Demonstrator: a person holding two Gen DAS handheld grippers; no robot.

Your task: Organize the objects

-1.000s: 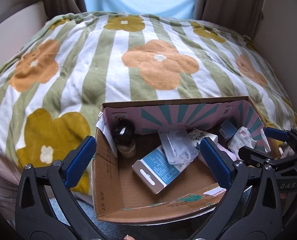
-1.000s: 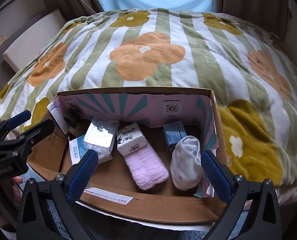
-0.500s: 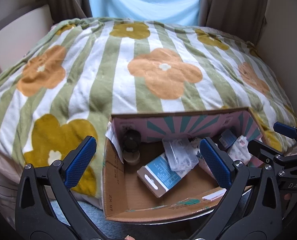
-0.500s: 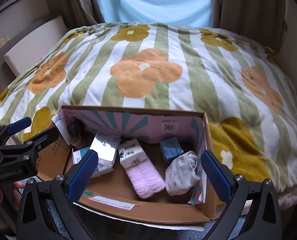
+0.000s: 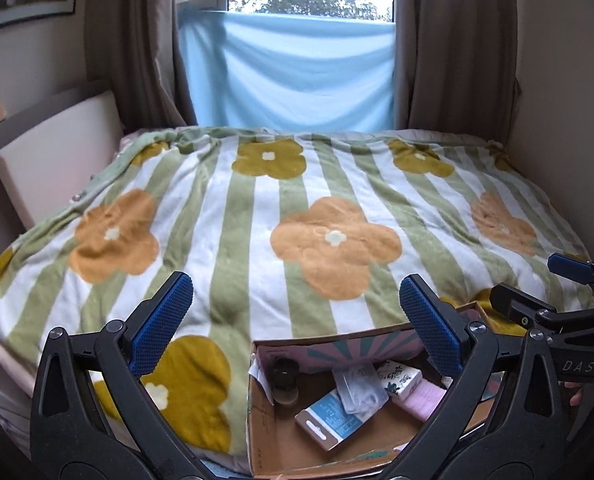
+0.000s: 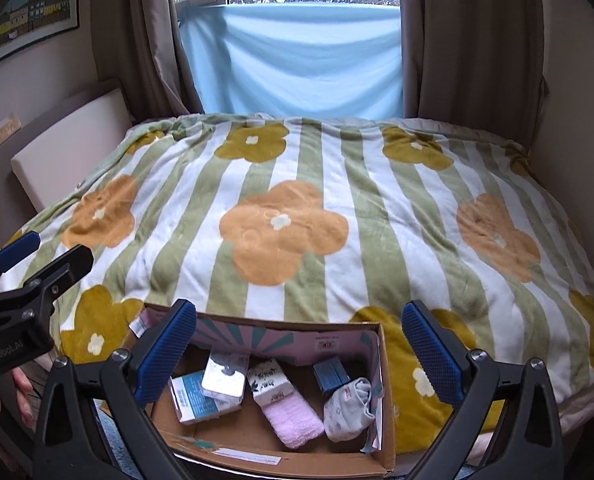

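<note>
Cardboard box (image 6: 381, 360) light, floppy; grab a side wall. Left gripper (image 5: 297, 330), right gripper (image 6: 299, 350) both spread, empty.

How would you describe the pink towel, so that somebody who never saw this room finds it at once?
Find the cardboard box at the near edge of the flowered blanket. Inside it, near the middle, lies the pink towel, between a white tissue pack and a grey sock bundle. It is the only fluffy pink thing there.
</note>
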